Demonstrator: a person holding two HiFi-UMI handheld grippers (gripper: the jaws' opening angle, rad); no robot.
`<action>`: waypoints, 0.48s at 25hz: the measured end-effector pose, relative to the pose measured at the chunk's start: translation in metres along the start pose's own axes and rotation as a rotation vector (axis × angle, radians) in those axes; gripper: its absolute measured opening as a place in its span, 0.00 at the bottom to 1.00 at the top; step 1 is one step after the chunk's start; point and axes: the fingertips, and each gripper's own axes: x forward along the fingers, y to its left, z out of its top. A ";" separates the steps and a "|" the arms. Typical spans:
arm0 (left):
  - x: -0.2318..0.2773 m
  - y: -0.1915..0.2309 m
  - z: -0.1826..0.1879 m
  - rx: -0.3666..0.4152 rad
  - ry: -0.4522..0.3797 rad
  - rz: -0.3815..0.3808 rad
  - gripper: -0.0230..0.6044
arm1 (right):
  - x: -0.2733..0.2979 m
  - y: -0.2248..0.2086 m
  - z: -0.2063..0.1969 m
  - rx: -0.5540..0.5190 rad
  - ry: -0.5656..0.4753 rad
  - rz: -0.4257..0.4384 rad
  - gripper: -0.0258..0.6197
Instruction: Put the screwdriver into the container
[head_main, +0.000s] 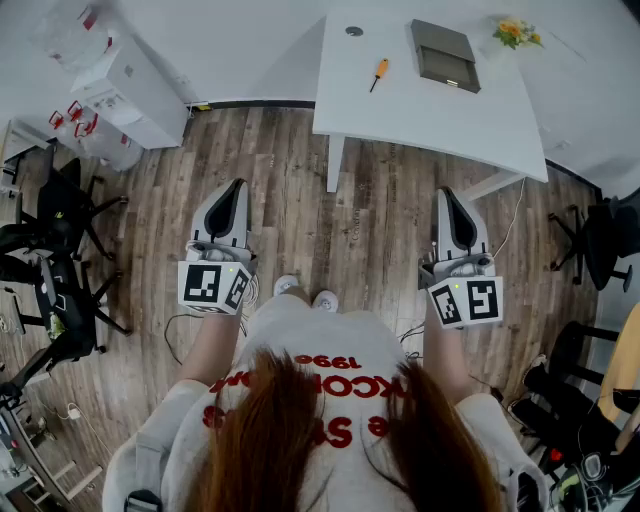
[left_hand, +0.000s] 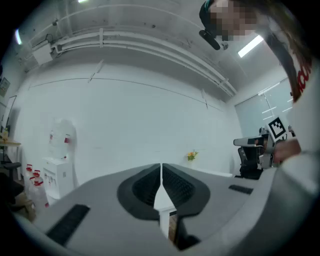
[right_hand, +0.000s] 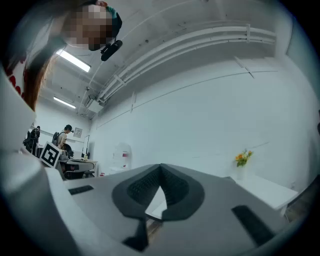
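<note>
The screwdriver (head_main: 379, 73) was laid aslant on the table (head_main: 420, 125), handle farthest, left of the container (head_main: 445, 55). The left gripper (head_main: 232, 196) and right gripper (head_main: 452, 203) were held closed, empty, well short of it; the right was judged nearer.

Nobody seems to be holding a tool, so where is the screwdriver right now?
In the head view the screwdriver lies on the white table straight ahead, on its left part, a little left of the grey container.
</note>
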 end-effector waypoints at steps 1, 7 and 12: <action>0.001 0.000 0.000 -0.001 0.002 -0.001 0.06 | 0.001 -0.001 0.000 0.000 0.000 -0.003 0.05; 0.005 0.002 -0.001 -0.001 0.004 -0.003 0.06 | 0.003 -0.002 0.000 0.031 -0.017 -0.017 0.05; 0.025 0.007 -0.003 -0.007 -0.005 -0.009 0.06 | 0.013 -0.011 -0.001 0.063 -0.021 -0.027 0.05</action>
